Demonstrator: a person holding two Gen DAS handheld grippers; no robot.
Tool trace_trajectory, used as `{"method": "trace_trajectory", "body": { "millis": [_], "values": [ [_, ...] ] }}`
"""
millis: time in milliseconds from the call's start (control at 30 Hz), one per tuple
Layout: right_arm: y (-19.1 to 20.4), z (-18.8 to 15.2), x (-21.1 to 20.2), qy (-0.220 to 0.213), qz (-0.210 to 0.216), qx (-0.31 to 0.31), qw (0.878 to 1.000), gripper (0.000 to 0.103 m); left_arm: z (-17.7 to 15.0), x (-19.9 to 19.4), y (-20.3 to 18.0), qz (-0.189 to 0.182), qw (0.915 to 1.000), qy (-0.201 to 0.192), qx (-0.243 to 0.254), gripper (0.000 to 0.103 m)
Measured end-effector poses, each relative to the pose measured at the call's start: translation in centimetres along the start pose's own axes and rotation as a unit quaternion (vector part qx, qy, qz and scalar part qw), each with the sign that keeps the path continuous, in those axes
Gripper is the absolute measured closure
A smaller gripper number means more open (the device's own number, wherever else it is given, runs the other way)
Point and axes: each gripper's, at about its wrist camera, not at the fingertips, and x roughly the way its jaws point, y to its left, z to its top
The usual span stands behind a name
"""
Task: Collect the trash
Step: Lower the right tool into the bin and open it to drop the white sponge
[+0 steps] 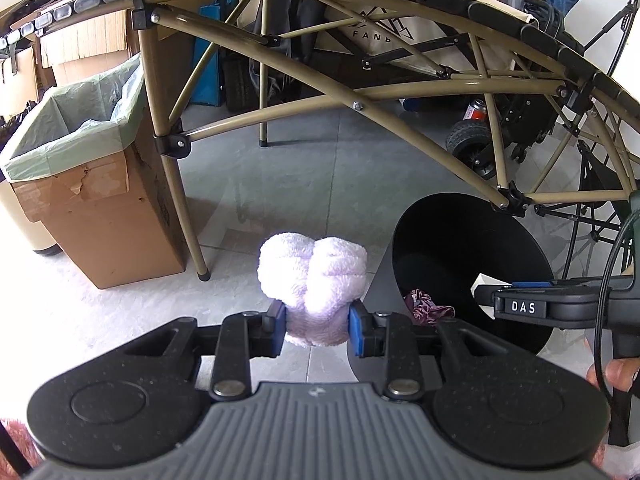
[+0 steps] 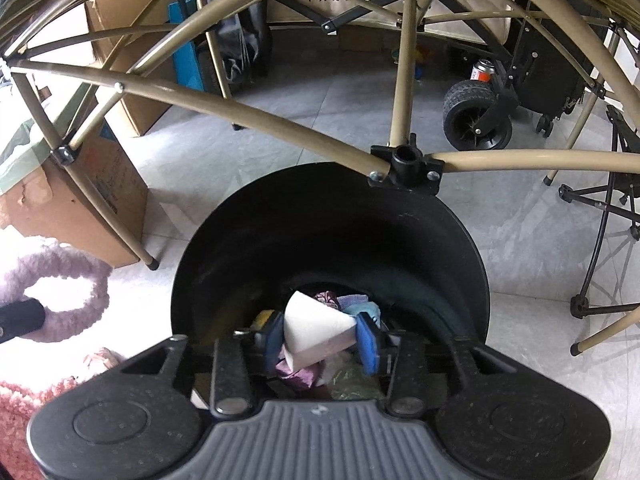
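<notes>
My left gripper (image 1: 318,320) is shut on a fluffy pale-lilac cloth bundle (image 1: 312,276), held above the floor left of a round black bin (image 1: 460,248). The same fluffy cloth (image 2: 80,272) shows at the left edge of the right wrist view. My right gripper (image 2: 320,338) hangs over the black bin (image 2: 320,220), its blue pads standing apart on either side of a white wedge-shaped piece (image 2: 316,328) that lies tilted between them. From the left wrist view, the right gripper (image 1: 486,292) reaches in over the bin's rim. Crumpled purple trash (image 2: 300,372) lies in the bin.
A cardboard box with a green liner (image 1: 100,208) stands to the left. A folding table's tan tube frame (image 1: 280,64) arches overhead, one leg (image 1: 196,240) beside the box. A wheeled cart (image 2: 476,120) and folding chair legs (image 2: 600,240) sit right. A pink rug (image 2: 16,408) lies near left.
</notes>
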Motion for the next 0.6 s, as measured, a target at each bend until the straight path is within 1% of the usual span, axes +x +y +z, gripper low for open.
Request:
{"method": "trace_trajectory", "body": {
  "millis": [33, 67, 100, 600],
  "values": [
    [-0.08, 0.08, 0.01, 0.002, 0.001, 0.004, 1.0, 0.031, -0.01, 0.01, 0.02, 0.0, 1.0, 0.0, 0.0, 0.073],
    [-0.18, 0.12, 0.02, 0.003, 0.002, 0.009, 1.0, 0.017, -0.03, -0.02, -0.04, 0.001, 1.0, 0.0, 0.0, 0.073],
    [-0.28, 0.11, 0.01, 0.003, 0.003, 0.012, 1.0, 0.0, -0.03, -0.03, -0.06, 0.001, 1.0, 0.0, 0.0, 0.073],
    [-0.67, 0.2, -0.53, 0.008, 0.011, 0.015, 1.0, 0.0, 0.0, -0.14, -0.19, -0.005, 1.0, -0.003, 0.001, 0.073]
  ]
}}
